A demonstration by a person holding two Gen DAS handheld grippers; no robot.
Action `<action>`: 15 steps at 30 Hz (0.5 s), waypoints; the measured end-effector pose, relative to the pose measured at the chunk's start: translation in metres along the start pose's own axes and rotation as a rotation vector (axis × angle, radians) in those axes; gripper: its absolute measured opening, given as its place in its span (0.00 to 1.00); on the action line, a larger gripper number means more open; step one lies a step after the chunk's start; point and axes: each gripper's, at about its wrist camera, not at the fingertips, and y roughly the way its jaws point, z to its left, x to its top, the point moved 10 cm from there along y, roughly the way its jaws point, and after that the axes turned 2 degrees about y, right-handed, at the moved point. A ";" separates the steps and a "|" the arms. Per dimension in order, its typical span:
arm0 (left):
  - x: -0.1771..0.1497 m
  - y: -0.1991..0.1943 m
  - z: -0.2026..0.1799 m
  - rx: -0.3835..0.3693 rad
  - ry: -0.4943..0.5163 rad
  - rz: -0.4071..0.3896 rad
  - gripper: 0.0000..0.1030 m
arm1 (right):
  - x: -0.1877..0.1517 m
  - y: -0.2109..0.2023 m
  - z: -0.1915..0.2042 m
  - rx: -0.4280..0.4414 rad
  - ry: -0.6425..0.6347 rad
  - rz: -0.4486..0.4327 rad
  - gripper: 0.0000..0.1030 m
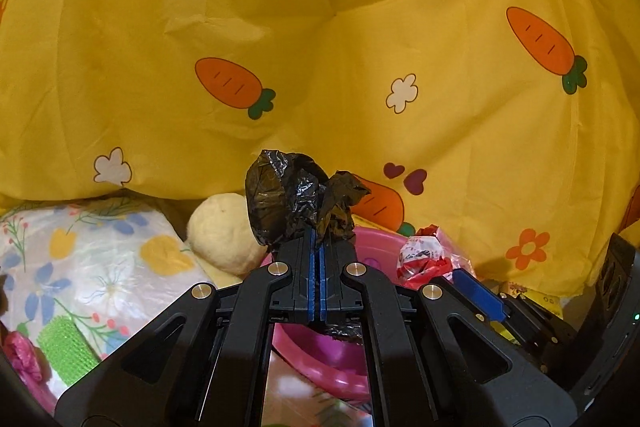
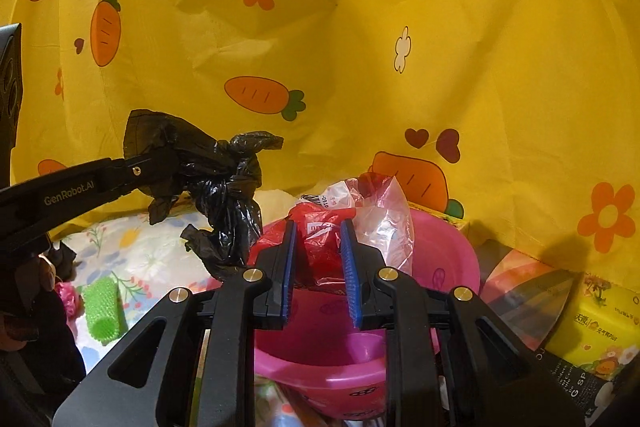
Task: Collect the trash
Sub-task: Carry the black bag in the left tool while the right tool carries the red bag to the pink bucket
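My left gripper [image 1: 318, 233] is shut on a crumpled black plastic bag [image 1: 280, 195], which sticks out past the fingertips. In the right wrist view that left gripper [image 2: 172, 163] reaches in from the left with the black bag [image 2: 232, 195] hanging knotted below it. My right gripper [image 2: 318, 227] is shut on a red and clear plastic bag [image 2: 376, 211], held above a pink basin [image 2: 452, 247]. The left wrist view shows the right gripper [image 1: 476, 287] at the lower right with the red bag [image 1: 424, 259], and the pink basin [image 1: 320, 359] below both.
A yellow cloth with carrots and flowers [image 2: 440, 47] fills the background. A floral sheet [image 1: 100, 259], a cream plush ball [image 1: 224, 231] and a green mesh roll [image 2: 105, 311] lie to the left. A yellow tissue pack [image 2: 600, 331] sits at the right.
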 end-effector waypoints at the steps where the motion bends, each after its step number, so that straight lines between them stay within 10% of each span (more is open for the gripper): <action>1: -0.003 0.006 -0.002 -0.009 0.000 0.010 0.00 | -0.001 0.003 -0.002 0.000 0.006 0.006 0.22; 15: -0.030 0.041 -0.002 -0.059 -0.025 0.102 0.01 | -0.012 0.026 -0.011 -0.012 0.005 0.048 0.23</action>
